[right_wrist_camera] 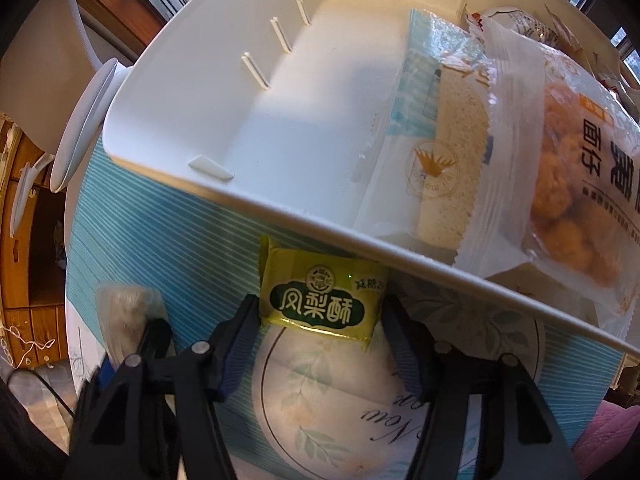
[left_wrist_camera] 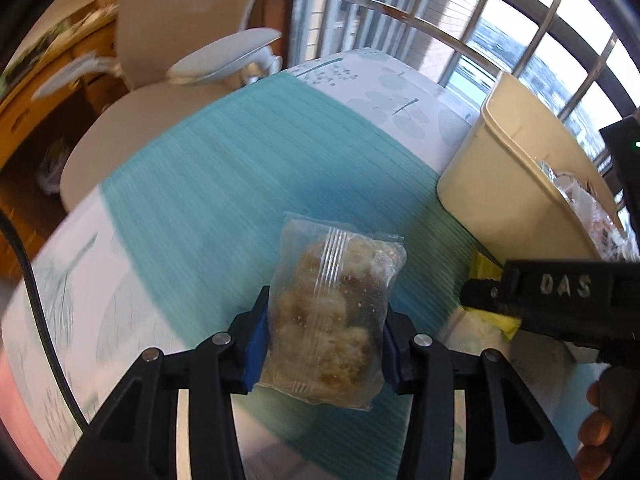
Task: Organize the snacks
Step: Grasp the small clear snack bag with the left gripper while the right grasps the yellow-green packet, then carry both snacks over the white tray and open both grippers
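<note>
My left gripper [left_wrist_camera: 324, 340] is shut on a clear bag of pale brown snack pieces [left_wrist_camera: 336, 304] and holds it above the teal tablecloth [left_wrist_camera: 224, 168]. My right gripper [right_wrist_camera: 320, 320] is shut on a small yellow-green pineapple cake packet [right_wrist_camera: 320, 296], just below the near rim of the cream plastic bin [right_wrist_camera: 304, 216]. In the left wrist view the right gripper [left_wrist_camera: 488, 296] stands at the right beside the bin [left_wrist_camera: 488, 184], with the yellow packet [left_wrist_camera: 486, 268] at its tip. The bin holds several snack packs, among them an orange puff bag [right_wrist_camera: 572, 216] and a light blue pack [right_wrist_camera: 424, 92].
A beige office chair [left_wrist_camera: 160, 92] stands beyond the table's far left edge. Window bars [left_wrist_camera: 500, 20] run behind the bin. A wooden cabinet [right_wrist_camera: 28, 264] stands at the left. The left gripper with its bag shows at the lower left of the right wrist view [right_wrist_camera: 128, 312].
</note>
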Demonstrator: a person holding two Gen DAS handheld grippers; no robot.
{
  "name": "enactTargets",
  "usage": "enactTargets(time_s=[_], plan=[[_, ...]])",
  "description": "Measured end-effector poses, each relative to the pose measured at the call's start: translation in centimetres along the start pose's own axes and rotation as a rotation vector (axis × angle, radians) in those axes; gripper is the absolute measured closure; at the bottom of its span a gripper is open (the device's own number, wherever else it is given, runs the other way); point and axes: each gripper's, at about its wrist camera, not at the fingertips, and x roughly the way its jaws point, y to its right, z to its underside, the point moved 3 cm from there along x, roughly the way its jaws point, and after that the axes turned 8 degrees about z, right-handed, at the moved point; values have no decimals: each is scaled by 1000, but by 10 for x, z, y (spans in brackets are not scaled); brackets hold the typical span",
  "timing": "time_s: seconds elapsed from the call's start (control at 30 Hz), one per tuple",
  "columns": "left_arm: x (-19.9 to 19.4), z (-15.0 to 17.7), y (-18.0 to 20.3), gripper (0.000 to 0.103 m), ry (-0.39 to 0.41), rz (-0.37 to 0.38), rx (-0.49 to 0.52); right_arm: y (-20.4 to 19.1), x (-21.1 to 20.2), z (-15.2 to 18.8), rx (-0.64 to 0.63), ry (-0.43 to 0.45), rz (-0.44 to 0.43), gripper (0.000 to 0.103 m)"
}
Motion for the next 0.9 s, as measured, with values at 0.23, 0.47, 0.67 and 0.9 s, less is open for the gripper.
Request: enactTargets(time_s=[0.23,0.47,0.67,0.9], plan=[[-42,46,-4,58,18,-31,-171,14,1,12,-52,-47,-21,49],[-90,98,-3,58,37,-72,-311,28,1,37,-131,-112,-13,50],[-123,139,6,58,77,-142,-417,50,-6,70,-220,-157,-34,50],[-147,174,22,58,109,-189,-555,78,-25,96,-338,-184,-88,50]])
